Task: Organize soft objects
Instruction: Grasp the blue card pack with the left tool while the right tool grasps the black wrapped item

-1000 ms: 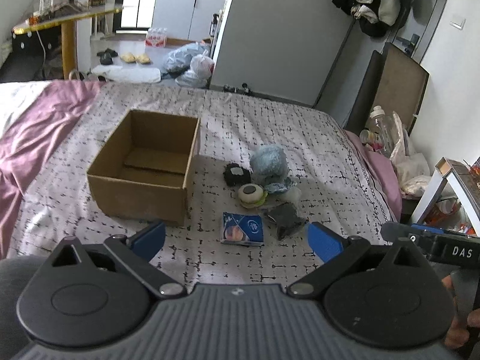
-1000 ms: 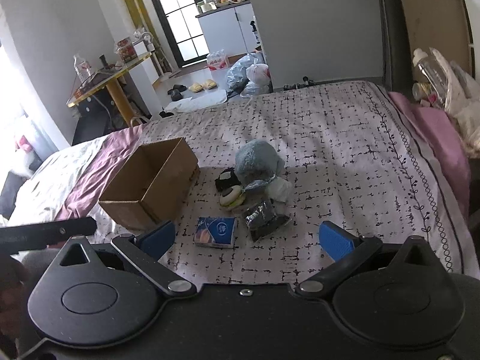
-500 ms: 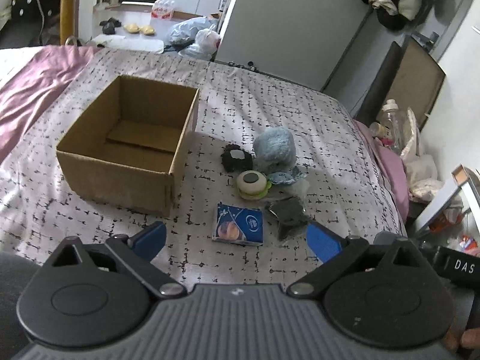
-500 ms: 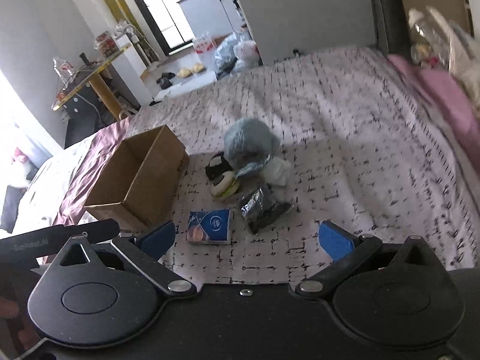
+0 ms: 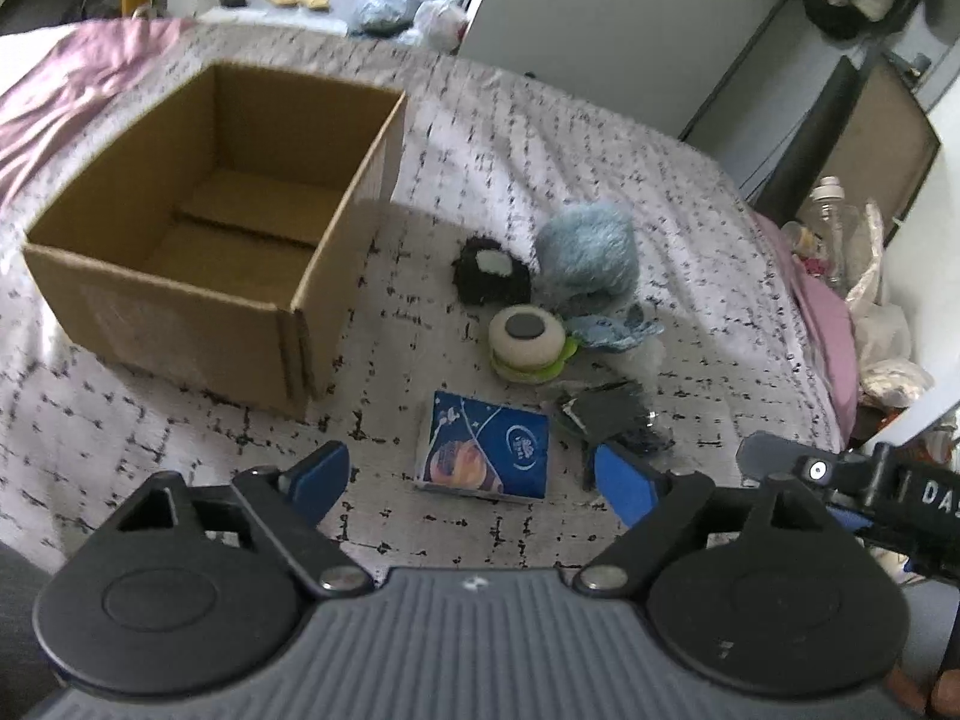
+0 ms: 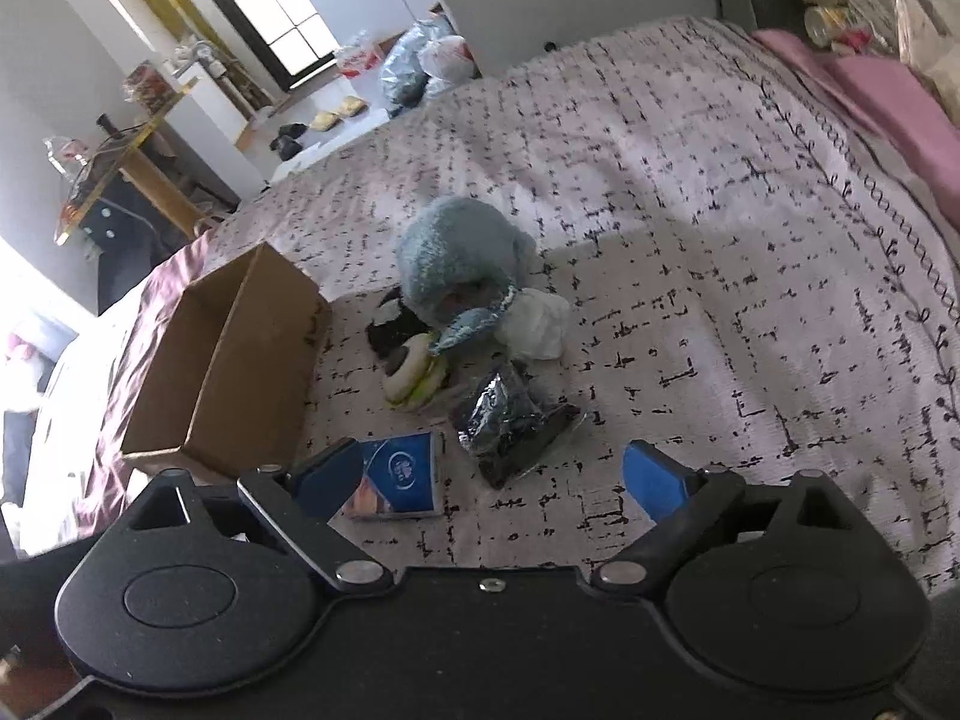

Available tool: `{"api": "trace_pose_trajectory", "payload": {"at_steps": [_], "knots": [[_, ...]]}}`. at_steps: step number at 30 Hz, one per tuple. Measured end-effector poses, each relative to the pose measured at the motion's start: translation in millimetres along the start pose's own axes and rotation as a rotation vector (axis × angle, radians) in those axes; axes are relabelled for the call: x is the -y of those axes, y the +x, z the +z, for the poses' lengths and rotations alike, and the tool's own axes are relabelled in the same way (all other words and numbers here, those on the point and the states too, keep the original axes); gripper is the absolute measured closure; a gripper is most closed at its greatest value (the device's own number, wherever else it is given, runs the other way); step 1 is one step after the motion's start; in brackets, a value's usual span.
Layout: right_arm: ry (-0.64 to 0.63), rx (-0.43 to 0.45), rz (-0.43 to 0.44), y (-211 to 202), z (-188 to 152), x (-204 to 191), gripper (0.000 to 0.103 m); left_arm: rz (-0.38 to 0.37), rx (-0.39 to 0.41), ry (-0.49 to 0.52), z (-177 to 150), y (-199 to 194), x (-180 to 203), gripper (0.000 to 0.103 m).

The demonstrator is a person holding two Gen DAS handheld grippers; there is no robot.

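Both claws have been brought lower and closer to the bed, and their jaws have just been closing a little. By the open brown cardboard box [image 5: 204, 228], the fuzzy blue ball [image 5: 585, 252] and flat blue tissue pack [image 5: 486, 456] are left lying, while the left claw [image 5: 465, 477] and right claw [image 6: 492, 480] are kept wide and empty. If the shiny dark bag [image 6: 510, 420] is squeezed carelessly, it could be slipped away.

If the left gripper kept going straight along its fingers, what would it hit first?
Probably the blue tissue pack lying between the open left gripper fingers' line, with nothing held; depth is uncertain.
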State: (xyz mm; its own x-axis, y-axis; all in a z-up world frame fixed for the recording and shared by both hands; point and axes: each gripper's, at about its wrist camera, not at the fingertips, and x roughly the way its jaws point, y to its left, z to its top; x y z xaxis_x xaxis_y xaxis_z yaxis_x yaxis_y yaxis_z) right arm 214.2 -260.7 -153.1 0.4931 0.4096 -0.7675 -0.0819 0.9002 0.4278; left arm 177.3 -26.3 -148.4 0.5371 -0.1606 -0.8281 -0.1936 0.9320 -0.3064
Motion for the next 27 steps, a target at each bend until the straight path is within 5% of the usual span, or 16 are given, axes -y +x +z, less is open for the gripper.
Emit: {"api": "trace_pose_trajectory", "payload": {"at_steps": [16,19,27], "knots": [[0.037,-0.063,-0.04,58.8,17.7,4.6,0.013,0.031,-0.116,0.001,0.4,71.7,9.9,0.018],[0.034,-0.057,-0.05,68.2,17.9,4.9,0.017,0.047,-0.13,-0.016,-0.7,81.1,9.3,0.028],[0.008,-0.095,-0.046,91.0,17.9,3.2,0.021,0.078,-0.122,-0.013,0.5,89.6,13.0,0.032]]}}
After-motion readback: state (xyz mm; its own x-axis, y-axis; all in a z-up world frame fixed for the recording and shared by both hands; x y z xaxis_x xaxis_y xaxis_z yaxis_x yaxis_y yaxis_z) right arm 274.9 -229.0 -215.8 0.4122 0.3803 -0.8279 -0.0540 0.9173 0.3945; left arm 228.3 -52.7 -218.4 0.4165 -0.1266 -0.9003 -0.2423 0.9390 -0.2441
